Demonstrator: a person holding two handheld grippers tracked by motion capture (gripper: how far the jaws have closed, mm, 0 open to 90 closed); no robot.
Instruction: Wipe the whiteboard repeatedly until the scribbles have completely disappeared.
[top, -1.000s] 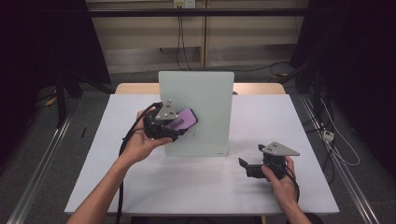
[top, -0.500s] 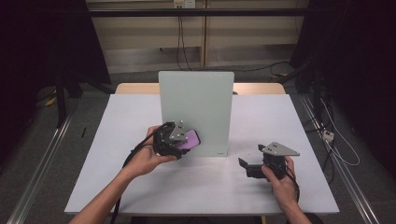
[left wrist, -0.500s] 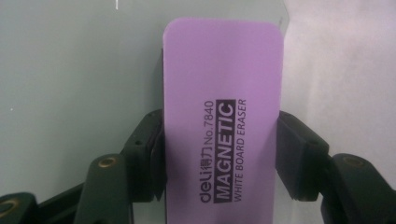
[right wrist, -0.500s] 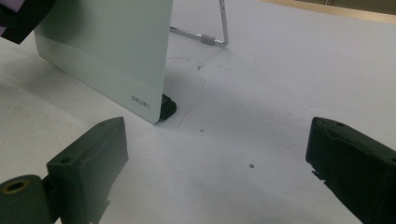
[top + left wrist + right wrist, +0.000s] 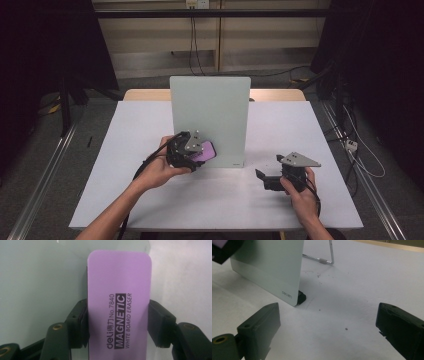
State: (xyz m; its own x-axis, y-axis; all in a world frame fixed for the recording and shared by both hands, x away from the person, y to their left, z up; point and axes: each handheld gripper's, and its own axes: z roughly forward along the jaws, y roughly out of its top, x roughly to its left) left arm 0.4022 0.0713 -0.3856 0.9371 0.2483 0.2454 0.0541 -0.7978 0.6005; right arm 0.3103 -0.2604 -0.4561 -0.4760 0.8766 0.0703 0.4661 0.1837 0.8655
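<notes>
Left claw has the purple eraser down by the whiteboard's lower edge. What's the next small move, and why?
Probably slide the magnetic whiteboard eraser sideways along the whiteboard: the left claw grips it low against the board's face, while the right claw rests open on the table.

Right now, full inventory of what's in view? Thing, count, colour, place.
Eraser: 1, purple, black print, clamped in the left gripper at the board's lower left.
Whiteboard: 1, pale green-white, upright mid-table on a wire stand.
Table: 1, white top.
Cables: several, dark, on the back wall and floor.
Left gripper: 1, black, shut on the eraser.
Right gripper: 1, black, jaws open, resting right of the board.
Hands: 2, one per gripper.
</notes>
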